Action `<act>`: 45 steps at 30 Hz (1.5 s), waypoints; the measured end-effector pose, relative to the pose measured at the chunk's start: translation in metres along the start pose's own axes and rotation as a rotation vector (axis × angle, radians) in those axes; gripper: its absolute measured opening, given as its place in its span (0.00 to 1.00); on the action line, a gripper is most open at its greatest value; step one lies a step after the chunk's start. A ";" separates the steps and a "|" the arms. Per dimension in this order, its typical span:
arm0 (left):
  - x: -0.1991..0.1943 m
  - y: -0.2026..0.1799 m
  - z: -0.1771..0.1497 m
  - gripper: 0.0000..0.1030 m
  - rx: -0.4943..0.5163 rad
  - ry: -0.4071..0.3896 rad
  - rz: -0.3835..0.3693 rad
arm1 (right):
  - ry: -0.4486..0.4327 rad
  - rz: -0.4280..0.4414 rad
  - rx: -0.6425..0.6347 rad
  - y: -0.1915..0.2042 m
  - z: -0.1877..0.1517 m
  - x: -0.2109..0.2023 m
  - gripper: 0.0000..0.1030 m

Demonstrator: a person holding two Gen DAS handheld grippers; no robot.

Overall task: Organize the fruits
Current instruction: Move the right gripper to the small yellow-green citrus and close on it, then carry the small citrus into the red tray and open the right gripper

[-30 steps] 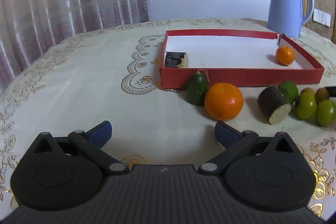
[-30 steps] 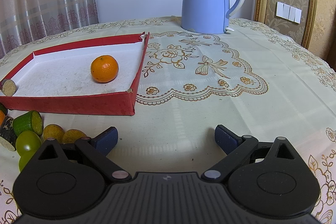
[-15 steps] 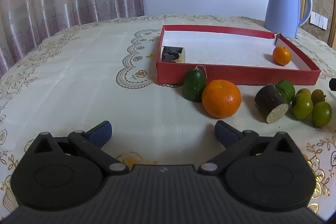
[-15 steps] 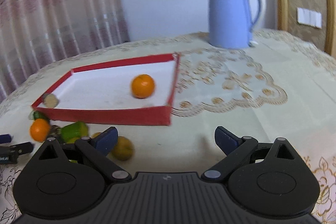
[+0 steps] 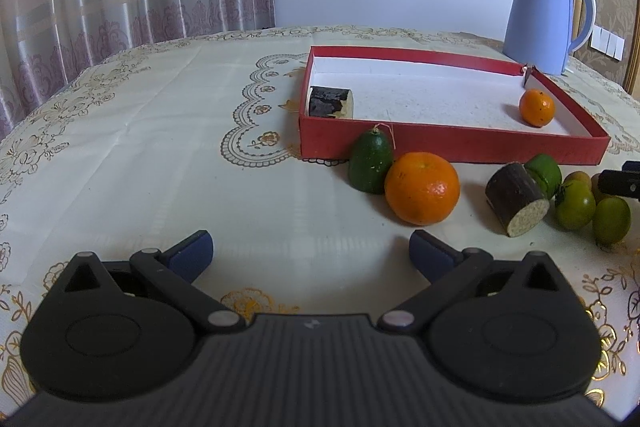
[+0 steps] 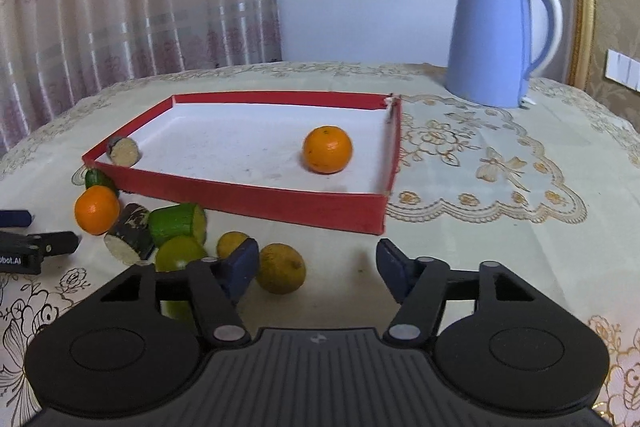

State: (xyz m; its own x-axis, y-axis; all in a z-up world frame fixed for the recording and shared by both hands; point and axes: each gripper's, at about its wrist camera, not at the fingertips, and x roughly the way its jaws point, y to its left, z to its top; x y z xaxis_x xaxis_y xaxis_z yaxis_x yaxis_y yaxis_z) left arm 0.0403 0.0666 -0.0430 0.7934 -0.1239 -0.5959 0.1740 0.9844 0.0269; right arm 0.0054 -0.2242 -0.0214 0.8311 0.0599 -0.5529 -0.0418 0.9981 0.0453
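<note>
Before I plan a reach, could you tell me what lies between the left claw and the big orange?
Only bare tablecloth lies between the left claw and the big orange, as the left wrist view shows.

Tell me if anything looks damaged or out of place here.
The red tray has a torn far right corner, where the walls have split apart. Most fruit lies loose on the table outside it.
</note>
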 end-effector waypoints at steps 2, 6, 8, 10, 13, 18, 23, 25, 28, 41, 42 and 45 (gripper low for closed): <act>0.000 0.000 0.000 1.00 0.000 0.000 0.000 | 0.008 0.012 -0.008 0.003 0.000 0.001 0.57; 0.000 0.000 0.000 1.00 0.000 0.000 0.000 | 0.018 0.021 -0.013 0.006 0.000 0.005 0.53; 0.000 0.000 0.000 1.00 0.000 0.000 0.000 | 0.024 0.029 -0.001 0.005 0.001 0.006 0.50; 0.000 0.000 0.000 1.00 0.000 0.000 0.000 | 0.031 0.046 0.017 0.003 0.000 0.007 0.46; 0.000 0.000 0.000 1.00 0.000 0.000 0.000 | 0.028 0.069 0.033 0.002 -0.002 0.007 0.38; 0.000 0.000 0.000 1.00 -0.001 0.000 0.000 | 0.021 0.096 0.053 0.003 -0.004 0.006 0.30; 0.000 0.000 0.000 1.00 0.000 0.000 0.000 | 0.008 0.094 0.075 0.002 -0.007 0.004 0.26; 0.000 0.000 0.000 1.00 -0.001 0.000 0.000 | 0.007 0.094 0.093 -0.001 -0.007 0.003 0.26; 0.000 0.000 0.000 1.00 -0.001 0.000 0.000 | -0.004 0.081 0.104 -0.004 -0.007 0.000 0.26; 0.000 0.001 0.000 1.00 -0.002 0.000 -0.001 | -0.105 0.030 0.095 -0.017 0.023 -0.013 0.26; 0.000 0.001 0.000 1.00 -0.002 0.000 -0.001 | -0.106 0.029 0.091 -0.017 0.025 -0.012 0.26; 0.000 0.000 0.000 1.00 -0.002 0.000 -0.001 | -0.117 0.018 0.077 -0.015 0.031 -0.008 0.26</act>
State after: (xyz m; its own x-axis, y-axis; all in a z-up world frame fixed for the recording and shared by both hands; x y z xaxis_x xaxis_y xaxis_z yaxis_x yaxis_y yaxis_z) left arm 0.0409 0.0670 -0.0430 0.7931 -0.1247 -0.5962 0.1735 0.9845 0.0249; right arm 0.0168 -0.2401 0.0078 0.8896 0.0713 -0.4512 -0.0183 0.9925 0.1209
